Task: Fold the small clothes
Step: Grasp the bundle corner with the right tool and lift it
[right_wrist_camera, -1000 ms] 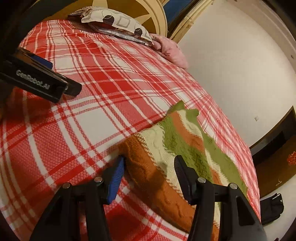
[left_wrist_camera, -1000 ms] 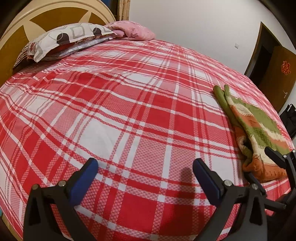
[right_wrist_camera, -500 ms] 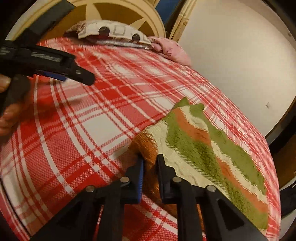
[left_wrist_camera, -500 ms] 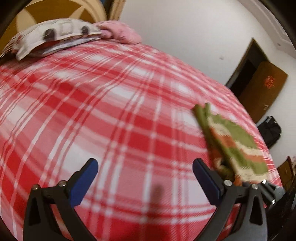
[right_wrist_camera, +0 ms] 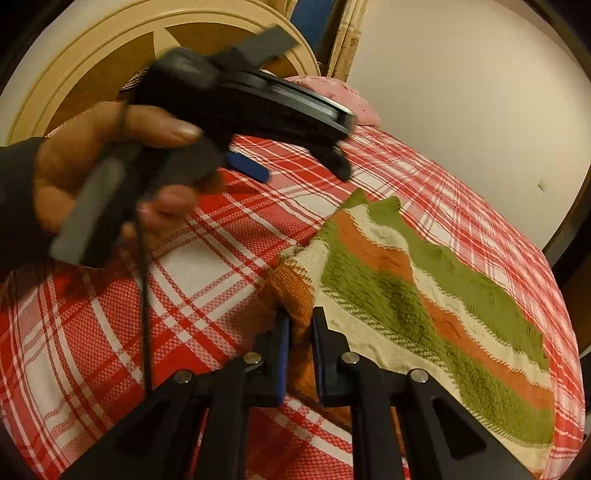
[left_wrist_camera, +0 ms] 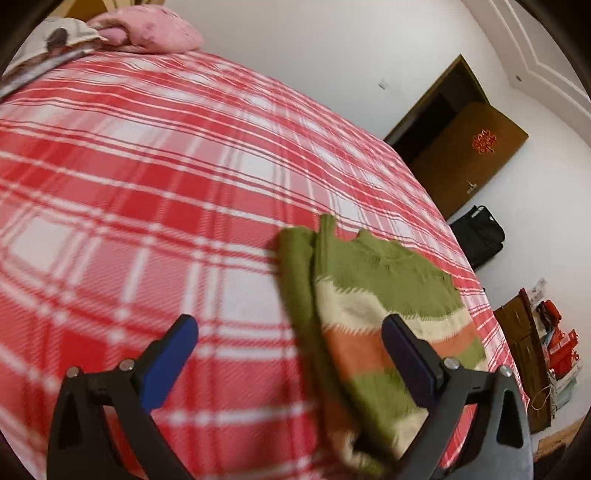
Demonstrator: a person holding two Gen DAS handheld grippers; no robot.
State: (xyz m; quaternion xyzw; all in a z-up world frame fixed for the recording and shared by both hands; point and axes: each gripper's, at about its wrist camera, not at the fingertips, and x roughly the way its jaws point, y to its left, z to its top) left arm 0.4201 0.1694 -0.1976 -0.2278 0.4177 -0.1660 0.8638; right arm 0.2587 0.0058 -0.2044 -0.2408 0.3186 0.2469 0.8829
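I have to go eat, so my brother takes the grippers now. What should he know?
Right gripper: fingers have just closed on the orange corner of the sweater.
Left gripper: open, holding nothing, over the sweater's left edge.
Sweater lies on the plaid bed, near its right side, with one side already turned over.
Left: grab another corner and finish folding.

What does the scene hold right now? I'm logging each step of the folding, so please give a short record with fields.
surface: bed with red plaid sheet
garment: striped knit sweater, green, cream and orange, lying on the sheet
right gripper: jaws have just been closing, now shut on the sweater's orange corner
left gripper: jaws open, empty, above the sheet beside the sweater
left hand: holding the left gripper's handle
background: pink pillow, brown door
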